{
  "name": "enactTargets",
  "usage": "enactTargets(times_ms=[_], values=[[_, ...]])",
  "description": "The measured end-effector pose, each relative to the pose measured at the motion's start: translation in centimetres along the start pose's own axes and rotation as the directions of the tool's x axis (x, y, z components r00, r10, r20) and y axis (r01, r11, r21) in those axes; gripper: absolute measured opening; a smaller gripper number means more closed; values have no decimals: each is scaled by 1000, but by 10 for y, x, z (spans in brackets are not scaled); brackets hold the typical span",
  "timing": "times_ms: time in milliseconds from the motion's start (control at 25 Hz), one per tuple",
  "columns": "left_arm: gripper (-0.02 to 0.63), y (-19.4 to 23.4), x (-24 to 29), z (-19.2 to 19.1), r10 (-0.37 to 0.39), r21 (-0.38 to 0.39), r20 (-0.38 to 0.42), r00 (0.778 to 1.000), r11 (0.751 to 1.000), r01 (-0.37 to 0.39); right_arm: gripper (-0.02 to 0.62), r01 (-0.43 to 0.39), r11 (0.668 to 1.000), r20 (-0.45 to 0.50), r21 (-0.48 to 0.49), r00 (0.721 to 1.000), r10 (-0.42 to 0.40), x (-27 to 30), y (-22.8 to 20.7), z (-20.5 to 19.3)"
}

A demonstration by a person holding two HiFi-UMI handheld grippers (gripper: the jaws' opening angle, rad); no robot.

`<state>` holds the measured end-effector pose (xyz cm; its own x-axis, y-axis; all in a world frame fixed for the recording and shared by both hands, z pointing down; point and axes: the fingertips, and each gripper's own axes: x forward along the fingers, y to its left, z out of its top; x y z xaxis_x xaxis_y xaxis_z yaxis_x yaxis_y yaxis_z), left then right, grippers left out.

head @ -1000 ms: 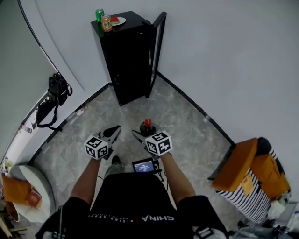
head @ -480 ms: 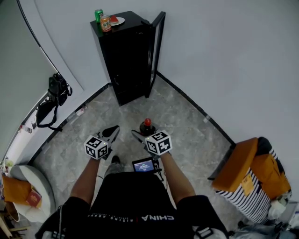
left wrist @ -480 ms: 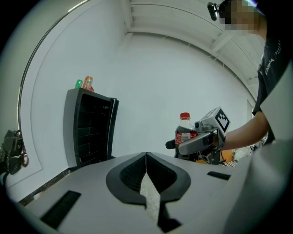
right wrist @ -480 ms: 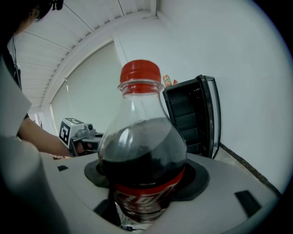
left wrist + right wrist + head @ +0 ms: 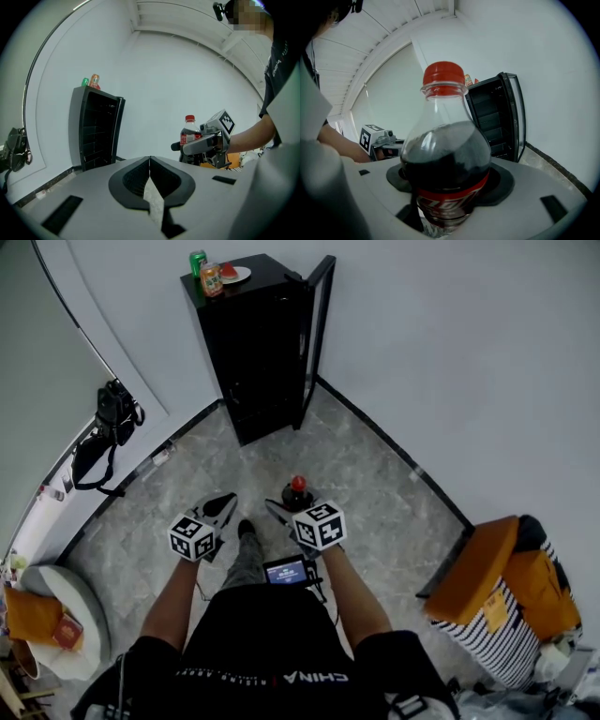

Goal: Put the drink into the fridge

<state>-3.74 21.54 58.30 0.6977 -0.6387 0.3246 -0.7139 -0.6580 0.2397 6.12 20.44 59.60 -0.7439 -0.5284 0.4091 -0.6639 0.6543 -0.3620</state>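
Carry step: right tongs (image 5: 286, 509) clamped on cola bottle (image 5: 445, 159), left tongs (image 5: 150, 161) closed, empty (fridge (image 5: 258, 352) open, well ahead); next: approach, shelve it.

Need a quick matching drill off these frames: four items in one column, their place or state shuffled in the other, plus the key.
Column 1
1. cola bottle
2. fridge door
3. green can
4. left gripper

Column 2
A. jaws together, nothing between them
B. on top of the fridge
C. standing open
D. clamped in the right gripper

Pairs: 1-D, 2-C, 3-B, 4-A
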Motion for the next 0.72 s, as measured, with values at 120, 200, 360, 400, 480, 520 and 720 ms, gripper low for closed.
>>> enactTargets(times_ms=[120, 200, 360, 400, 480, 520, 720], values=[[12, 11, 3, 0, 2, -12, -1, 1000, 1000, -2, 316, 2, 1000, -8, 10, 1000, -2, 7, -2, 0], [12, 17, 7, 4, 3, -19, 6, 1000, 1000, -3, 316, 4, 1000, -18, 8, 1000, -3, 10, -4, 2], [12, 28, 22, 7, -20, -28, -5, 1000, 999, 20, 316, 23, 1000, -26, 9, 999, -23, 18, -17, 12], [12, 33, 26, 7, -26, -33, -10, 1000, 999, 26, 316, 28, 999, -25, 14, 999, -28, 21, -21, 14], [12, 42, 35, 11, -37, -40, -15, 999, 999, 36, 315, 39, 999, -29, 19, 999, -38, 27, -29, 20], [12, 48, 40, 14, -42, -41, -16, 999, 998, 41, 315, 44, 999, -32, 19, 999, -44, 31, -34, 23], [12, 83, 64, 35, -62, -44, -9, 998, 997, 62, 315, 73, 997, -40, 29, 997, -72, 56, -59, 45]])
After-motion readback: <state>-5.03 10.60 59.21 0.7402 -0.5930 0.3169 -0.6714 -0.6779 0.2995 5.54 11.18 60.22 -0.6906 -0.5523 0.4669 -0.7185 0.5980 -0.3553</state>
